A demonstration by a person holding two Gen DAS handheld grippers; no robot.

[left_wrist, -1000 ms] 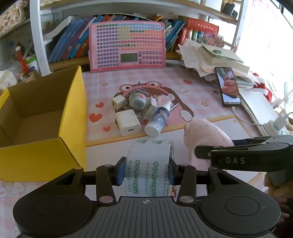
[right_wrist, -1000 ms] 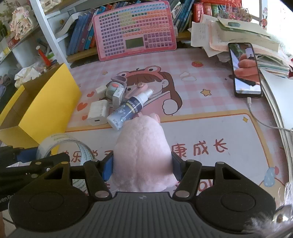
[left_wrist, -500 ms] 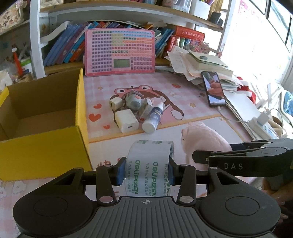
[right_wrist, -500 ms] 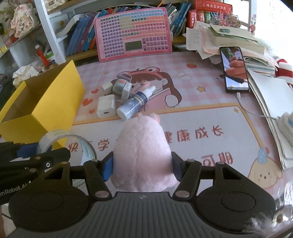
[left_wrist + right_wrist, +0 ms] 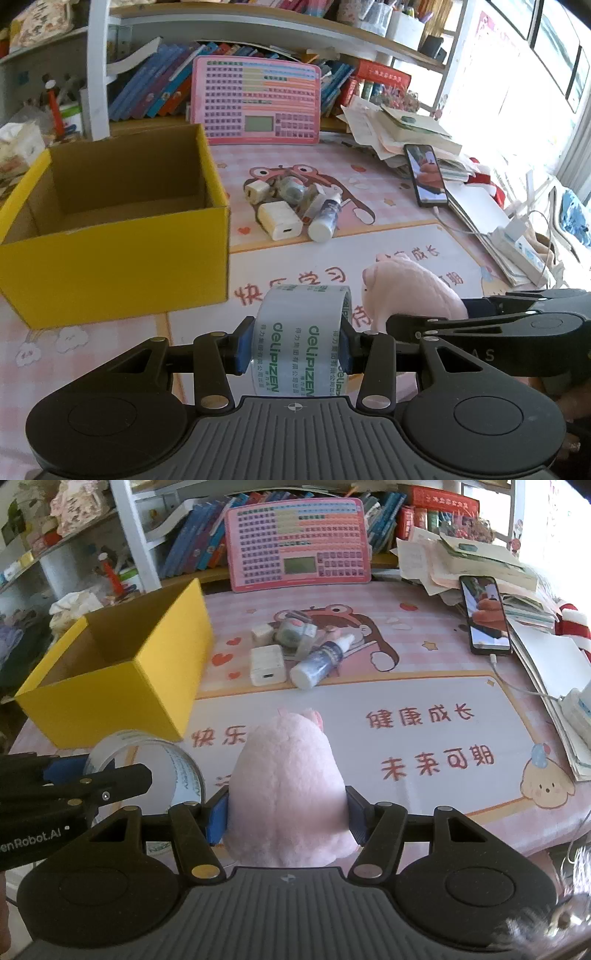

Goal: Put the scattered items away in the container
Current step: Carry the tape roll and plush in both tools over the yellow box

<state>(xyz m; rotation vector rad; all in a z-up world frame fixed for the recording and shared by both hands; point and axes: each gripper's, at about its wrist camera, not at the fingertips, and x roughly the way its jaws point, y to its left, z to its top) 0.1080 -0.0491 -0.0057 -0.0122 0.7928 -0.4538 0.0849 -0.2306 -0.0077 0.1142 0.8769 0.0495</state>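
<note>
Both loads are in hand above the near surface, the left gripper (image 5: 295,349) clamping the tape roll (image 5: 301,332), the right gripper (image 5: 287,812) the pink plush (image 5: 286,775); next, I reckon, each goes left over the yellow box (image 5: 122,258), where the jaws part.

Clear tape roll (image 5: 301,347), green print, clamped upright at 6 o'clock. Pink plush toy (image 5: 286,794) pinched alongside at 3. Yellow box (image 5: 110,225), open-topped, at 10. Charger (image 5: 279,220), bottle (image 5: 325,218) lying at 12.
</note>
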